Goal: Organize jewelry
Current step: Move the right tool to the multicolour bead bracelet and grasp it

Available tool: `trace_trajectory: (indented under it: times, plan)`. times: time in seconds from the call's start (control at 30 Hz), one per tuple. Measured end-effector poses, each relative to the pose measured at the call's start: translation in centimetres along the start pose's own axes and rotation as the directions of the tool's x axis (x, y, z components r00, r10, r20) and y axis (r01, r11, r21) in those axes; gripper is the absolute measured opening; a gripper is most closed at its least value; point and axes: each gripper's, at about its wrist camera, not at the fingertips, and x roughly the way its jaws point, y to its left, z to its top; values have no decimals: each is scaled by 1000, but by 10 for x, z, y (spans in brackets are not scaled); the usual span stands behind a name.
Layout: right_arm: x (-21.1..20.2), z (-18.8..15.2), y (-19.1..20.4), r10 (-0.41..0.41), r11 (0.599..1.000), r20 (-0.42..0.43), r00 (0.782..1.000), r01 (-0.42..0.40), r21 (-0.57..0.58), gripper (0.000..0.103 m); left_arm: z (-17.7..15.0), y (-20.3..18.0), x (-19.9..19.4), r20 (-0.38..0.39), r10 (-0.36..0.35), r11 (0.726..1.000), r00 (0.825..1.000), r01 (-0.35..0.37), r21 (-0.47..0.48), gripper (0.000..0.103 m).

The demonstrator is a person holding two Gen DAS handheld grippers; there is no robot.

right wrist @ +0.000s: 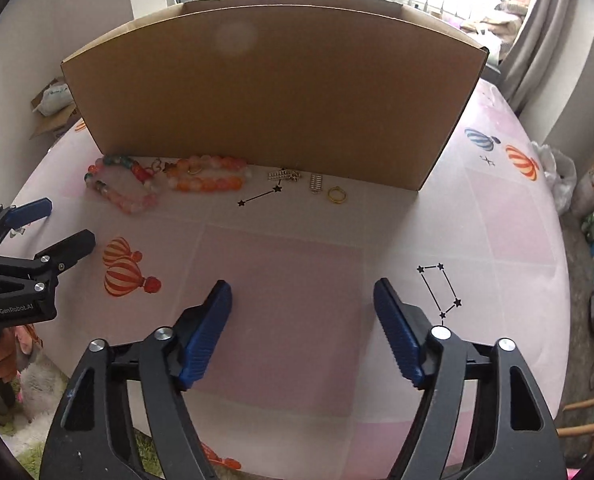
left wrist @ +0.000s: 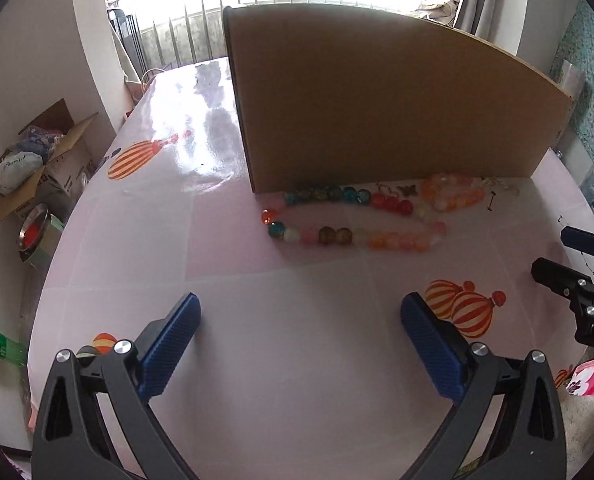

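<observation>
A long multicoloured bead necklace (left wrist: 349, 216) lies on the table in front of a cardboard box (left wrist: 377, 100); it also shows in the right wrist view (right wrist: 121, 188). An orange and pink bead bracelet (right wrist: 209, 176) lies beside it, seen too in the left wrist view (left wrist: 453, 192). Small metal charms (right wrist: 283, 175), a silver coil (right wrist: 315, 182) and a gold ring (right wrist: 337, 195) lie at the box's foot (right wrist: 273, 92). My left gripper (left wrist: 300, 304) is open and empty, well short of the beads. My right gripper (right wrist: 301, 290) is open and empty, short of the ring.
The pink tablecloth (right wrist: 281, 264) has balloon and star prints. An open carton (left wrist: 45, 168) and a tin (left wrist: 37, 236) stand on the floor left of the table. A curtain (right wrist: 545, 40) hangs at the right. The right gripper shows at the left wrist view's right edge (left wrist: 577, 260).
</observation>
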Motion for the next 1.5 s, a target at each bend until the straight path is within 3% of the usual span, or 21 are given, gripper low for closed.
trace_trajectory:
  times: [0.13,0.5,0.63,0.83,0.9,0.97,1.27,1.37,1.5]
  plan:
    - [9,4,-6,-14,1000,-18,1000,14,28,94,-3,1,-1,8,3,1000,1000,-3,-9,99]
    - [16,9,-24,30,999,-3,1000,-30,42,95,-3,7,-5,24,-20,1000,1000,20,16,99]
    - [13,7,-38,56,996,8,998,-57,70,95,12,16,-12,58,-38,998,998,40,-40,97]
    - [4,21,-32,166,980,80,983,-174,101,95,44,9,11,44,36,999,998,-34,-36,97]
    - [4,26,-31,187,976,94,978,-196,91,94,45,4,25,6,75,997,997,-75,-4,97]
    - [-3,21,-25,203,973,106,974,-212,87,94,39,4,23,4,70,998,998,-70,5,97]
    - [-6,34,-11,274,956,131,953,-284,68,80,4,20,-7,-29,-2,1000,1000,2,2,91]
    - [-6,37,-3,326,940,137,935,-336,55,76,-5,23,-17,-19,-2,1000,1000,3,7,83]
    - [-3,33,30,421,905,97,902,-425,30,65,-12,22,-27,15,-10,1000,1000,9,20,64]
